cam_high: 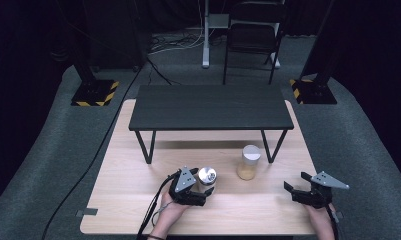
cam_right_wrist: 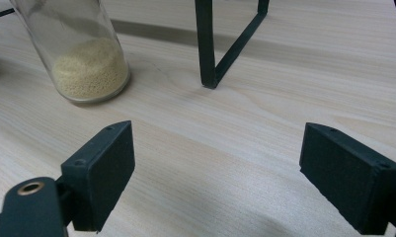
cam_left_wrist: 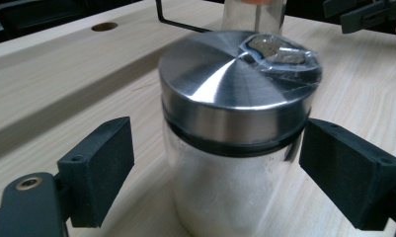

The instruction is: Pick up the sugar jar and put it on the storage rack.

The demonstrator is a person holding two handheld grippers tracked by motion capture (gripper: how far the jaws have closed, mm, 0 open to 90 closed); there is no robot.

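Note:
A glass jar with a brushed steel lid (cam_high: 207, 176) (cam_left_wrist: 237, 113) stands on the light wooden table (cam_high: 138, 200), holding white powder. My left gripper (cam_high: 204, 189) (cam_left_wrist: 215, 163) is open, its two black jaws on either side of the jar with a gap on each side. A second glass jar (cam_high: 248, 162) (cam_right_wrist: 82, 49) with a pale lid holds yellow grains and stands to the right. My right gripper (cam_high: 297, 181) (cam_right_wrist: 217, 173) is open over bare wood near the table's right edge, nothing between its jaws.
A low black shelf (cam_high: 210, 106) on thin metal legs (cam_right_wrist: 205, 44) stands across the back of the table. A round hole (cam_left_wrist: 104, 26) is in the tabletop. A black chair (cam_high: 252, 35) and stand bases with yellow-black tape (cam_high: 94, 93) are on the floor beyond.

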